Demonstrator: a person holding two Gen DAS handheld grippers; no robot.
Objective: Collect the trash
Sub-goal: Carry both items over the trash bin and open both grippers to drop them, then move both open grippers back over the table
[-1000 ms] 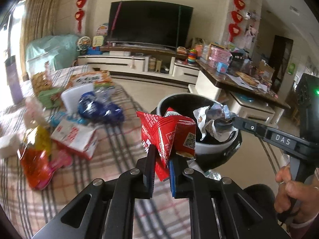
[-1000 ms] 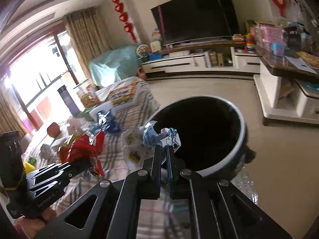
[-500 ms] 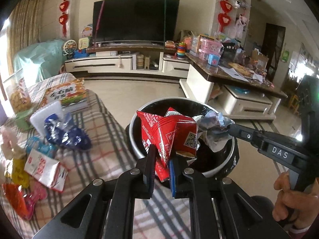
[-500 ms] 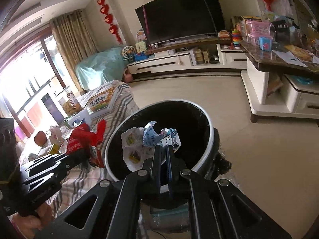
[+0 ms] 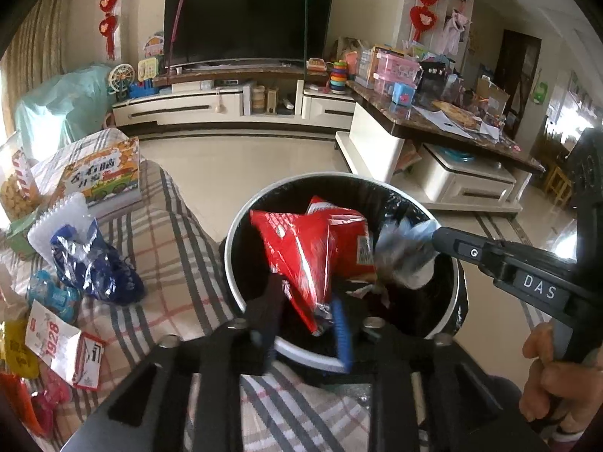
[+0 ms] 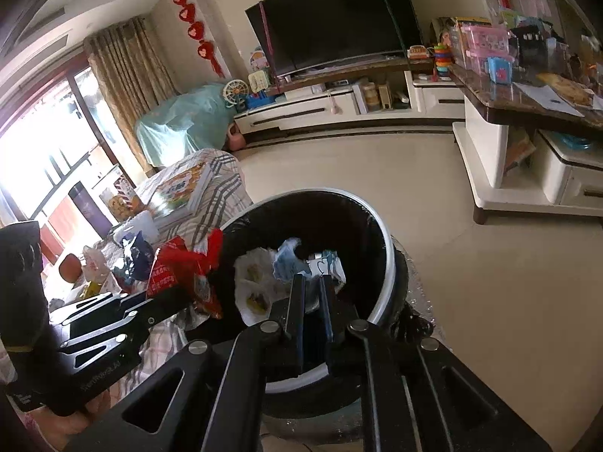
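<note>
A round black trash bin with a white rim (image 5: 241, 226) (image 6: 388, 263) stands beside the plaid-covered table. My left gripper (image 5: 307, 305) has its jaws parted; a red snack wrapper (image 5: 301, 248) hangs loosely between them over the bin mouth. It also shows in the right wrist view (image 6: 181, 267). My right gripper (image 6: 312, 282) has its jaws slightly parted above the bin, with a crumpled white and blue paper wad (image 6: 271, 275) at its tips, blurred in the left wrist view (image 5: 407, 252).
The plaid table (image 5: 158, 248) holds a blue wrapper (image 5: 94, 267), a white box marked 1928 (image 5: 60, 342), a picture book (image 5: 105, 177) and other packets. A TV stand (image 5: 233, 101) and a cluttered side counter (image 5: 433, 113) lie beyond open floor.
Both grippers moved over the bin mouth. The left jaws have opened around the red wrapper, and the right jaws have parted slightly at the paper wad.
</note>
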